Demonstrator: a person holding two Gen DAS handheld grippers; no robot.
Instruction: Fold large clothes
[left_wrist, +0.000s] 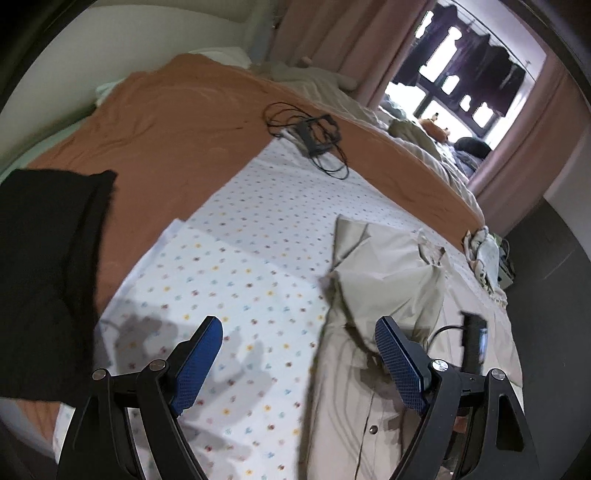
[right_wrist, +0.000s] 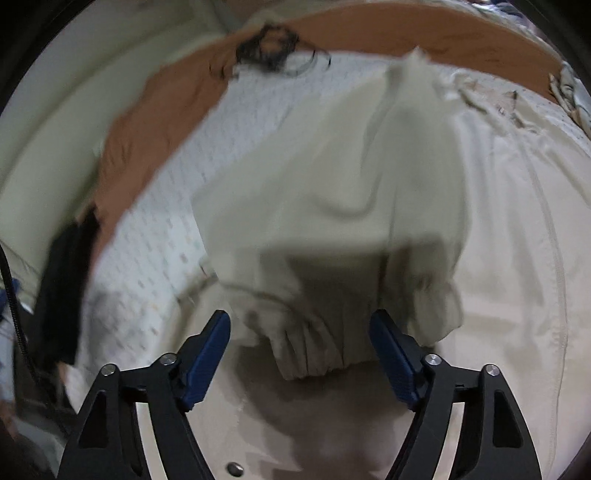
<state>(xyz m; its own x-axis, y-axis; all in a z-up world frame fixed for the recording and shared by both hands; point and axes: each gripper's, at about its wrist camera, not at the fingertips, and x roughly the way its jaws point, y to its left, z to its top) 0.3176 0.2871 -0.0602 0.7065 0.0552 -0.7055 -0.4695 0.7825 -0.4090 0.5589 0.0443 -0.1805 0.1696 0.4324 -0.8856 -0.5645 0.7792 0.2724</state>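
Right wrist view, motion-blurred: beige jacket spread on the bed, one sleeve folded across the body, its gathered elastic cuff lying between the fingers of the right gripper. Fingers wide apart, nothing clamped; whether the pads touch the cloth cannot be told. A snap button shows on the jacket's lower front near the bottom edge. Left wrist view, sharper: same jacket on the right half of the bed, sleeve raised into a peaked fold, snap button on the placket. Left gripper hovers over the jacket's left edge, fingers wide apart and holding nothing, blue pad over the sheet. Beneath the jacket, a white polka-dot sheet, gripper shadows falling across it. Around that, an orange blanket. Black cable tangle with a small black device at the sheet's far edge. Black garment at the left, lying on the blanket. Beyond the bed, pink curtains and a window with dark clothes hanging outside.
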